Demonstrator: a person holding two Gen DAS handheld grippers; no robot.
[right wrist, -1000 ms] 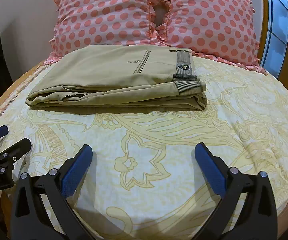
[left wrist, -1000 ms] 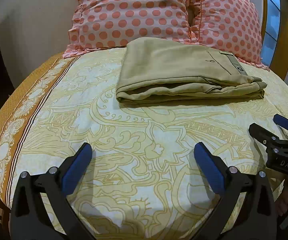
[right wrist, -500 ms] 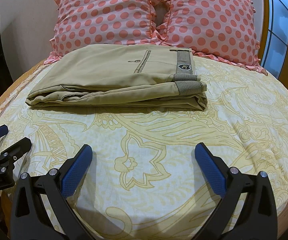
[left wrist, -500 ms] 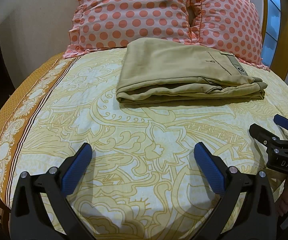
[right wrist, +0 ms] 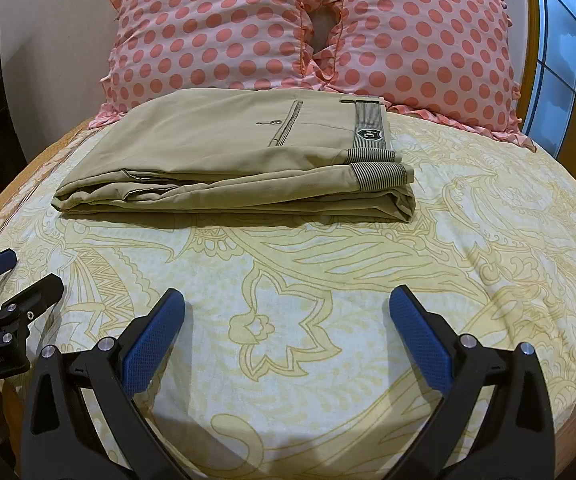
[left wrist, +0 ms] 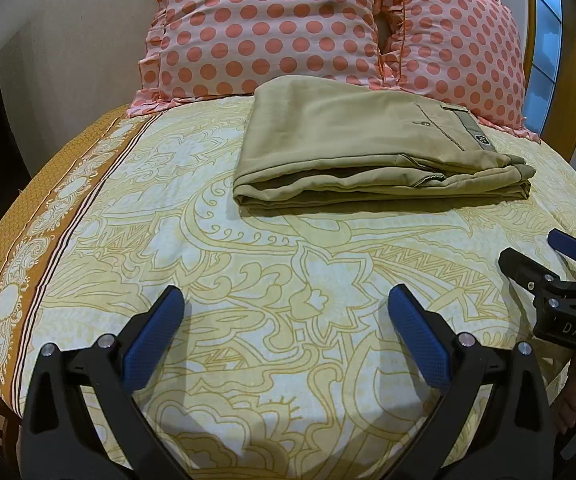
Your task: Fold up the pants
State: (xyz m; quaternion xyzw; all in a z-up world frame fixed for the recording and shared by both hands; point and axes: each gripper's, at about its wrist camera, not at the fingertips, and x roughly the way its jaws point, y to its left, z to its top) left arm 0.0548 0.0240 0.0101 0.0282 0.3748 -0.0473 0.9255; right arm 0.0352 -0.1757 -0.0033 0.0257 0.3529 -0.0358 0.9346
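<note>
The khaki pants (left wrist: 368,152) lie folded into a flat rectangular stack on the yellow patterned bedsheet (left wrist: 248,280), just in front of the pillows. They also show in the right wrist view (right wrist: 240,160), with the striped waistband at the right end. My left gripper (left wrist: 286,312) is open and empty, low over the sheet, well short of the pants. My right gripper (right wrist: 288,312) is open and empty too, equally far back. Each gripper shows at the edge of the other's view: the right one (left wrist: 536,256) and the left one (right wrist: 16,276).
Two pink polka-dot pillows (right wrist: 216,28) (right wrist: 420,36) lean against the wall behind the pants. The sheet's orange border (left wrist: 16,248) marks the bed's left edge. A wooden frame and window (right wrist: 556,40) stand at the right.
</note>
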